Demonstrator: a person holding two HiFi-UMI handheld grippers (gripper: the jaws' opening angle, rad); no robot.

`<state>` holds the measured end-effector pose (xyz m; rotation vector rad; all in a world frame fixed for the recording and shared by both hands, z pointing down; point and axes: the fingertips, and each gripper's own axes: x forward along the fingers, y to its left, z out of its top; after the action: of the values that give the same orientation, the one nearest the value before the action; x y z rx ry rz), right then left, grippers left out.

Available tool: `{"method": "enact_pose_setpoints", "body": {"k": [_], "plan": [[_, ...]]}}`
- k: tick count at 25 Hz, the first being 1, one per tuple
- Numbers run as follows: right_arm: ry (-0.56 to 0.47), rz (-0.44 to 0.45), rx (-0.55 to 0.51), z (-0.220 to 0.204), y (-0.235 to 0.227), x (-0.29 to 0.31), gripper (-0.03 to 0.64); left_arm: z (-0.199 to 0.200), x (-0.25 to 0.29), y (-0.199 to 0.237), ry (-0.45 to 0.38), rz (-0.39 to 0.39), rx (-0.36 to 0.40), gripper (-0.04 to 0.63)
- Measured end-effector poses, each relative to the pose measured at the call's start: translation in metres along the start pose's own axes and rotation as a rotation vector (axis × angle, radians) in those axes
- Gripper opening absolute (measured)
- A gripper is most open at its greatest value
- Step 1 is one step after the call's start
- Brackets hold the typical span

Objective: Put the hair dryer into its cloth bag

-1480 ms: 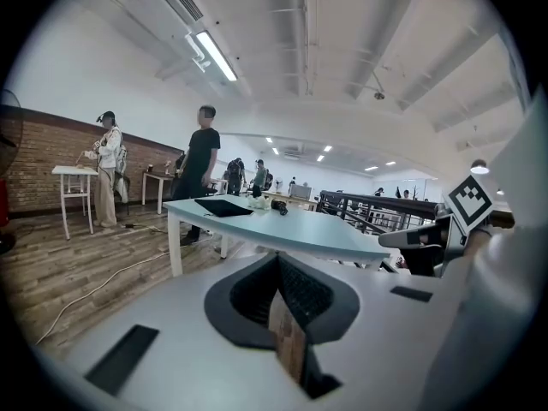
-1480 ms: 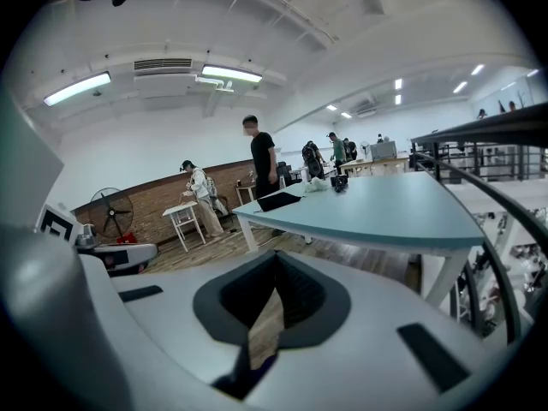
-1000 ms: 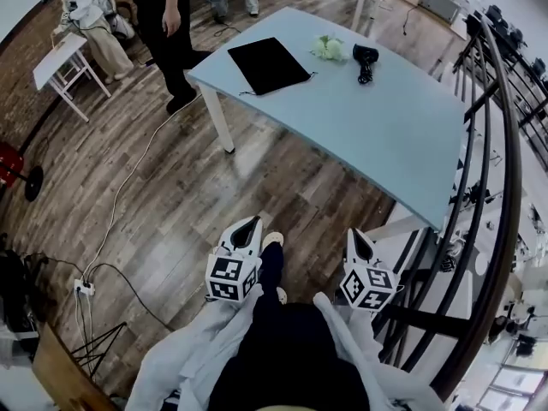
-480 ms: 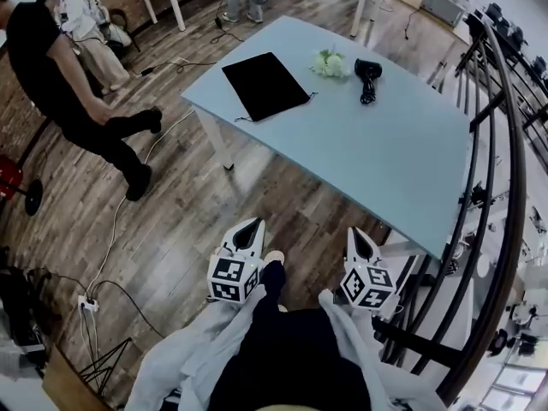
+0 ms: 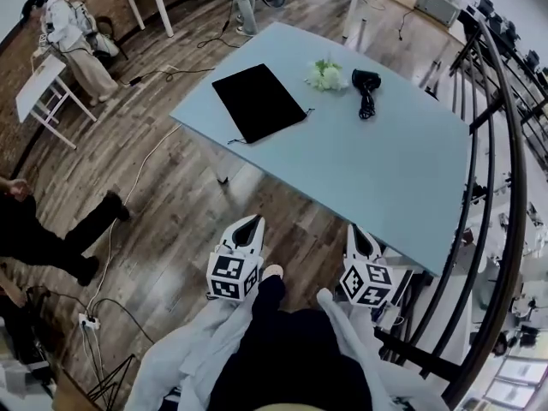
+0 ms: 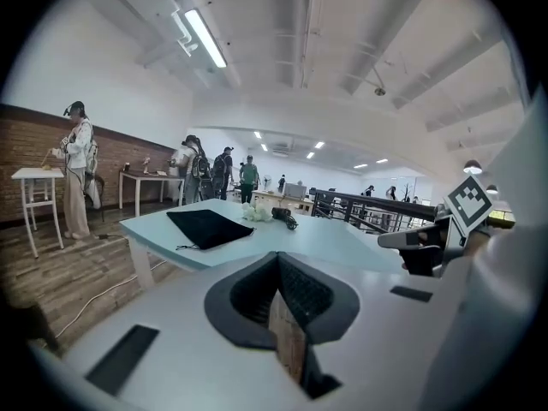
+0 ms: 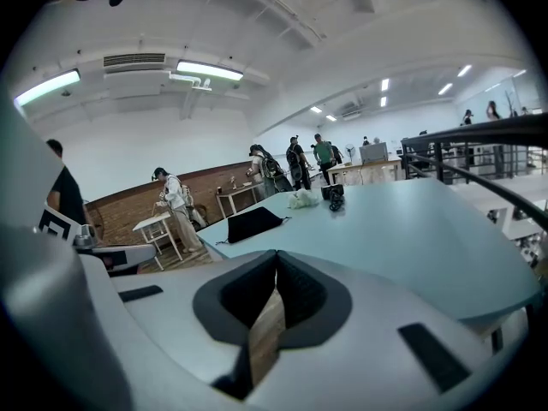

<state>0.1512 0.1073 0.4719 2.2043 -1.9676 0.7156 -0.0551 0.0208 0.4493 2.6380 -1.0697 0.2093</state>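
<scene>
A black hair dryer (image 5: 366, 83) with its cord lies at the far side of a pale blue table (image 5: 385, 169); it also shows small in the left gripper view (image 6: 283, 217) and the right gripper view (image 7: 334, 194). A flat black cloth bag (image 5: 258, 102) (image 6: 208, 226) (image 7: 253, 223) lies on the table's left part. My left gripper (image 5: 249, 226) and right gripper (image 5: 357, 237) are both shut and empty, held side by side over the wooden floor, short of the table's near edge.
A white flower bunch (image 5: 324, 74) lies between bag and dryer. A metal railing (image 5: 497, 144) curves along the right. A person (image 5: 34, 238) walks at the left, near cables and a power strip (image 5: 86, 321). White tables (image 5: 38, 84) stand further off.
The table has come nearer to me and both grippers have advanced toward it. The person in black has walked from the table's far left corner to the left edge of the view.
</scene>
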Motion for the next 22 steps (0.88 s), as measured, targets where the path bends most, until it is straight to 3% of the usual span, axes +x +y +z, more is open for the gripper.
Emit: {"method": "enact_pose_setpoints", "body": {"k": [1, 3, 4, 6, 9, 22], "plan": [[-0.001, 0.001, 0.001, 0.002, 0.001, 0.005, 0.008, 0.001, 0.004, 0.003, 0.002, -0.004, 0.001, 0.015], [0.004, 0.015, 0.015, 0.005, 0.004, 0.015, 0.193, 0.004, 0.012, 0.009, 0.003, -0.011, 0.001, 0.015], [0.006, 0.018, 0.027, 0.006, 0.004, 0.019, 0.232, 0.006, 0.016, 0.012, 0.004, -0.013, 0.0, 0.015], [0.0, 0.007, 0.046, 0.009, 0.004, 0.026, 0.243, 0.008, 0.023, 0.017, 0.004, -0.021, 0.0, 0.015], [-0.006, -0.017, 0.043, 0.012, 0.003, 0.037, 0.316, 0.01, 0.032, 0.026, 0.003, -0.035, 0.004, 0.015], [0.023, -0.06, 0.038, 0.007, -0.001, 0.047, 0.339, 0.002, 0.046, 0.031, 0.031, -0.078, -0.013, 0.015]]}}
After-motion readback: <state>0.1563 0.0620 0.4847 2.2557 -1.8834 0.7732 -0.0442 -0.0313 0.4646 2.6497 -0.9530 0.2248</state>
